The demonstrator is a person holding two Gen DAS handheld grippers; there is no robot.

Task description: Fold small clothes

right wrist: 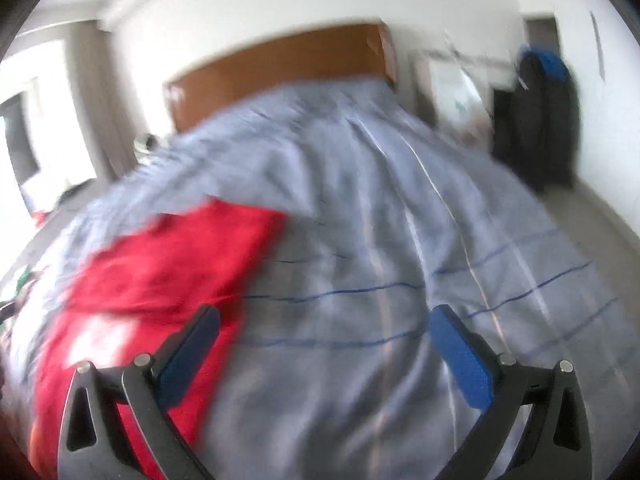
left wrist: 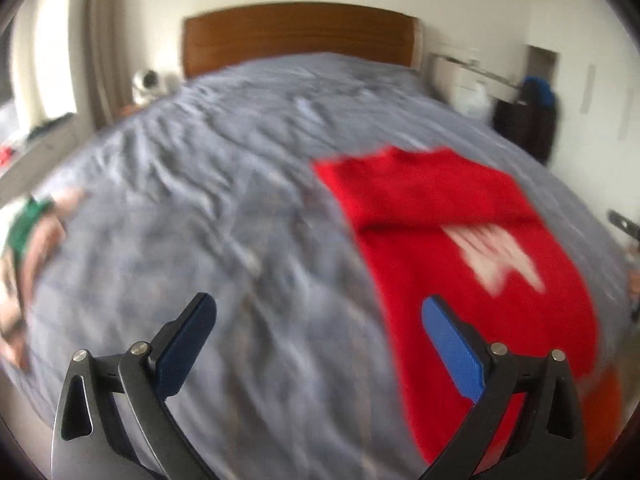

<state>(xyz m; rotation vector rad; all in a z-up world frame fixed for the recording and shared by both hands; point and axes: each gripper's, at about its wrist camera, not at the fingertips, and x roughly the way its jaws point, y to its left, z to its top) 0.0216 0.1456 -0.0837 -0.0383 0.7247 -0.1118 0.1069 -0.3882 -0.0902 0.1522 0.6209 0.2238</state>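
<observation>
No readable text, brand name, number or sign in either view; both are motion-blurred. Only mark: a white graphic (left wrist: 496,256) on the red garment (left wrist: 440,208), smeared, a jagged striped shape, can't tell whether it is a logo or lettering. In the right wrist view it is just a white blur.

garment (left wrist: 452,216) on duvet (left wrist: 224,208); headboard (left wrist: 296,34) behind | clothes pile (left wrist: 28,240) at duvet's left edge
</observation>
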